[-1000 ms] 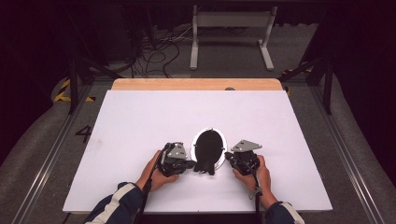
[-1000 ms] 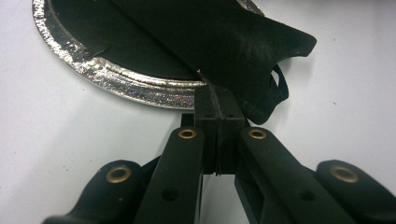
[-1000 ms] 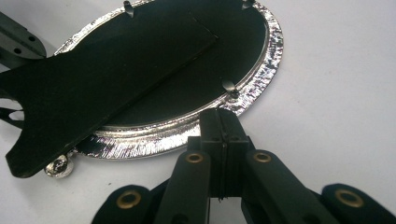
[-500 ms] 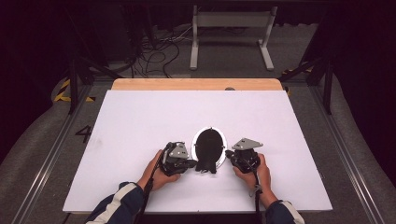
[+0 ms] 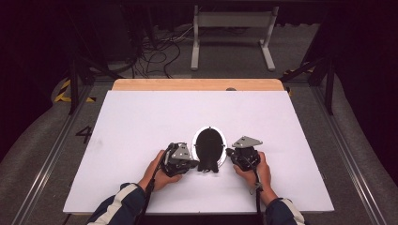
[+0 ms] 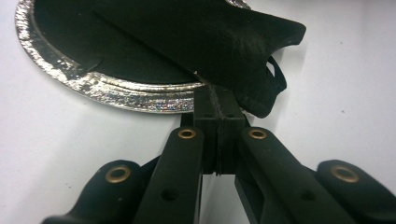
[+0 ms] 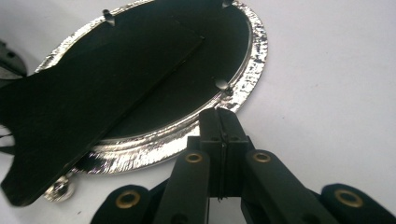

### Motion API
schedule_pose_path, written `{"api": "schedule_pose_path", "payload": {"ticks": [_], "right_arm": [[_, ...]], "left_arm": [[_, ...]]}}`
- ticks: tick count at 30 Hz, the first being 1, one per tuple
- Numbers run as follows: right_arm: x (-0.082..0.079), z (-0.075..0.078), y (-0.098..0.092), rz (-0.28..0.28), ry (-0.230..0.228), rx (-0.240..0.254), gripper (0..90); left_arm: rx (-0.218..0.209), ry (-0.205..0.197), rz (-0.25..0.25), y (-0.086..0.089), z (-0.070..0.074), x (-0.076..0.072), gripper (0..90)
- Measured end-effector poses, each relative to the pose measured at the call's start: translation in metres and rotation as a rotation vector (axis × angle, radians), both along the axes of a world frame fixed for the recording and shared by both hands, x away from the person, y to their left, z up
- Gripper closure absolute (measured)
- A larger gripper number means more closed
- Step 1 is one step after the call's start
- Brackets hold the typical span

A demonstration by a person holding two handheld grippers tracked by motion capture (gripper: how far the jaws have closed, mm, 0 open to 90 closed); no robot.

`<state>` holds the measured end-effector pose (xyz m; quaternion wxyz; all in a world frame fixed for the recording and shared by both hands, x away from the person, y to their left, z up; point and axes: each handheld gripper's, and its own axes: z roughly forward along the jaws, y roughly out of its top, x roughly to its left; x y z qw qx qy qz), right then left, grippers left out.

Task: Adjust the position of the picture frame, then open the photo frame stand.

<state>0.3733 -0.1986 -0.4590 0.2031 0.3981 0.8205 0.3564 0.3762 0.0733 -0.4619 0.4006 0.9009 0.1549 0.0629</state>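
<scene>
An oval silver frame [image 5: 209,146] lies face down on the white table [image 5: 141,122], between both grippers; the left gripper [image 6: 218,100] and right gripper [image 7: 219,119] have jaws pressed together, tips at its rim.

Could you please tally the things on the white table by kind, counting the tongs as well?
Tongs: 2, left tongs and right tongs
Silver-rimmed oval frame: 1
Black stand panel on the frame's back: 1
Total: 4
</scene>
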Motion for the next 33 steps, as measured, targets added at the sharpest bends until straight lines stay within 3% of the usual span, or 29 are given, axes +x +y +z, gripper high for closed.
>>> {"api": "schedule_pose_path", "payload": {"ticks": [2,4,6,7,14,17,20,24,27,33], "right_arm": [[-0.001,0.000,-0.003,0.020,0.013,0.020,89.5],[-0.004,0.000,-0.010,0.075,0.008,0.064,88.4],[-0.006,0.001,-0.016,0.083,0.018,0.072,88.5],[-0.006,0.001,-0.016,0.083,0.018,0.072,88.5],[-0.023,0.022,-0.025,0.130,-0.014,0.089,85.3],[-0.026,0.024,-0.024,0.139,-0.017,0.097,84.0],[-0.028,0.022,-0.022,0.143,-0.006,0.084,82.4],[-0.028,0.021,-0.019,0.143,0.005,0.079,81.0],[-0.029,0.022,-0.016,0.153,0.017,0.081,80.7],[-0.031,0.021,-0.011,0.185,0.078,0.077,77.6]], "left_arm": [[-0.020,-0.015,-0.013,0.005,0.003,-0.002,84.9],[-0.021,-0.047,-0.014,0.013,0.008,-0.005,83.6],[-0.041,-0.072,0.003,0.029,0.012,-0.010,80.1],[-0.041,-0.072,0.003,0.029,0.012,-0.010,78.2],[-0.069,-0.126,0.117,0.083,0.019,-0.018,63.3],[-0.055,-0.149,0.163,0.102,0.021,-0.021,58.4],[-0.083,-0.132,0.195,0.117,0.020,-0.022,54.0],[-0.068,-0.128,0.230,0.128,0.016,-0.027,47.8],[-0.079,-0.123,0.242,0.133,0.015,-0.031,43.6],[-0.065,-0.124,0.266,0.139,0.012,-0.034,35.1]]}}
